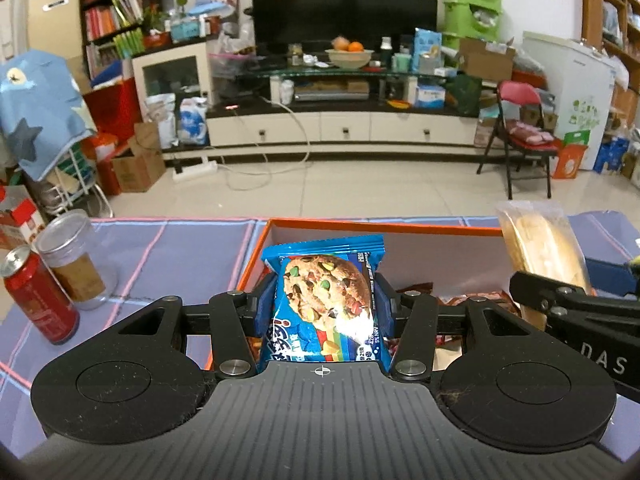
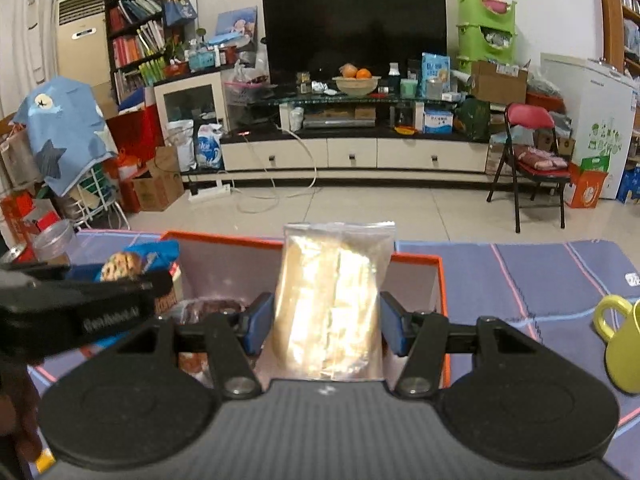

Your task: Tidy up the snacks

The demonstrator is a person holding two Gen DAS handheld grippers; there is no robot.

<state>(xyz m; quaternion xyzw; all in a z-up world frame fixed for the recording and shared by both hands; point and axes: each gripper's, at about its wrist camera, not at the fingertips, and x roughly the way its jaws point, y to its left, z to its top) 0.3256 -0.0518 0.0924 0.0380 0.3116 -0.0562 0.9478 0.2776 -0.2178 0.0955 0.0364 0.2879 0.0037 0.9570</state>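
Observation:
My left gripper [image 1: 322, 308] is shut on a blue cookie packet [image 1: 324, 300] and holds it upright over the left part of an orange box [image 1: 360, 225]. My right gripper [image 2: 326, 320] holds a clear bag of bread [image 2: 332, 300] upright between its blue pads [image 2: 256, 322], over the same orange box [image 2: 224, 240]; the pads stand close to the bag's sides. The bread bag [image 1: 540, 252] also shows at the right of the left wrist view, and the cookie packet [image 2: 132, 264] at the left of the right wrist view. Dark wrapped snacks [image 1: 472, 300] lie in the box.
A red soda can [image 1: 38, 296] and a clear jar [image 1: 76, 260] stand on the purple checked tablecloth [image 1: 172, 248] left of the box. A yellow-green mug [image 2: 620, 340] stands at the right. Beyond the table edge is a tiled floor with a TV stand.

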